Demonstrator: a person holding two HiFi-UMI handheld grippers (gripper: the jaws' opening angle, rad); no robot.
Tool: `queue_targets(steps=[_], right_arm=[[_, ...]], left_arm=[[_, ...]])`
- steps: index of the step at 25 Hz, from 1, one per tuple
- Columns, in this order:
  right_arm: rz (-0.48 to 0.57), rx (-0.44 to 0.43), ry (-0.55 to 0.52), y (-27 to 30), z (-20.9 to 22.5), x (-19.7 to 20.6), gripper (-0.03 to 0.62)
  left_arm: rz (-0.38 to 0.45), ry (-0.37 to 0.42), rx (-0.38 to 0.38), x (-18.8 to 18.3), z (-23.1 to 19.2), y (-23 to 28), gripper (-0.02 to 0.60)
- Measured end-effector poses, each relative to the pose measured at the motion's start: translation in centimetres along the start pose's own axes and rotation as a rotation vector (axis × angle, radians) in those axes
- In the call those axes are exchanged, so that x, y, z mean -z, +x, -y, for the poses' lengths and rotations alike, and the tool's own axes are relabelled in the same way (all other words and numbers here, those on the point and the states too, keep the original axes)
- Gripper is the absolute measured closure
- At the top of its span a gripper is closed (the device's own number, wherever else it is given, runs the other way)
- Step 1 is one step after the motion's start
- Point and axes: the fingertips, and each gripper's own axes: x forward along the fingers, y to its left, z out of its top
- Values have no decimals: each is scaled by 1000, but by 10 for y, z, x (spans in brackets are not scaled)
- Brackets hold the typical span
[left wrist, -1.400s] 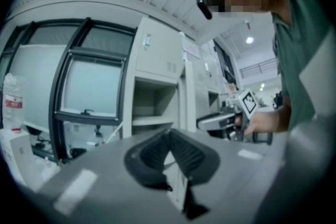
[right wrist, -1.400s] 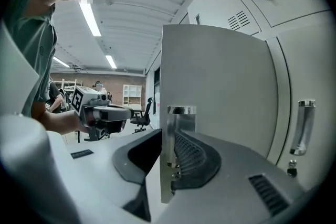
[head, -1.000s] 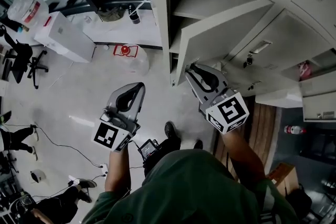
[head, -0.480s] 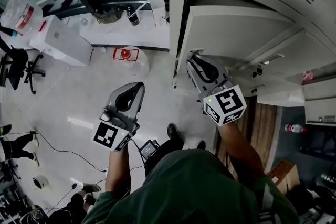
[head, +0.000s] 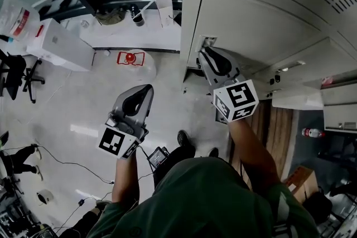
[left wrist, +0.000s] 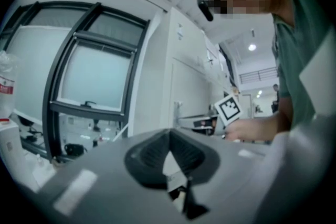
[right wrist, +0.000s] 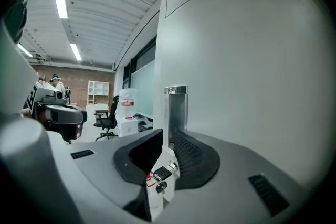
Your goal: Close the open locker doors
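In the head view the grey locker bank (head: 268,3) fills the upper right. Its door (head: 251,25) lies flush with the front, and no inside shows. My right gripper (head: 207,53) is at the door's left edge, jaws closed on the metal handle (head: 207,40). The right gripper view shows that handle (right wrist: 176,107) standing between the pads, with keys (right wrist: 160,173) hanging below. Lower down, another locker door (head: 293,98) sticks out open. My left gripper (head: 139,96) hangs over the floor, away from the lockers, shut and empty; its pads (left wrist: 152,152) meet at the tips.
A white box (head: 58,44) and a red-marked object (head: 131,57) sit on the floor to the left. An office chair (head: 17,72) and cables (head: 61,161) lie further left. A bottle (head: 312,132) stands at the right by wooden flooring (head: 279,125).
The locker door has swung from wide open to flush with the locker front. My right gripper moved up and in with it. The left gripper has barely moved.
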Motion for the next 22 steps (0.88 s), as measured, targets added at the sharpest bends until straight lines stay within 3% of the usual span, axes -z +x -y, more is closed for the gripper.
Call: queue_targets(steps=[12, 22], right_arm=[[-6, -3, -18, 3, 2, -1, 557], [26, -40, -18, -52, -1, -5, 557]], left_arm=[[34, 8, 26, -11, 14, 16, 581], [28, 28, 47, -18, 54, 22, 581]])
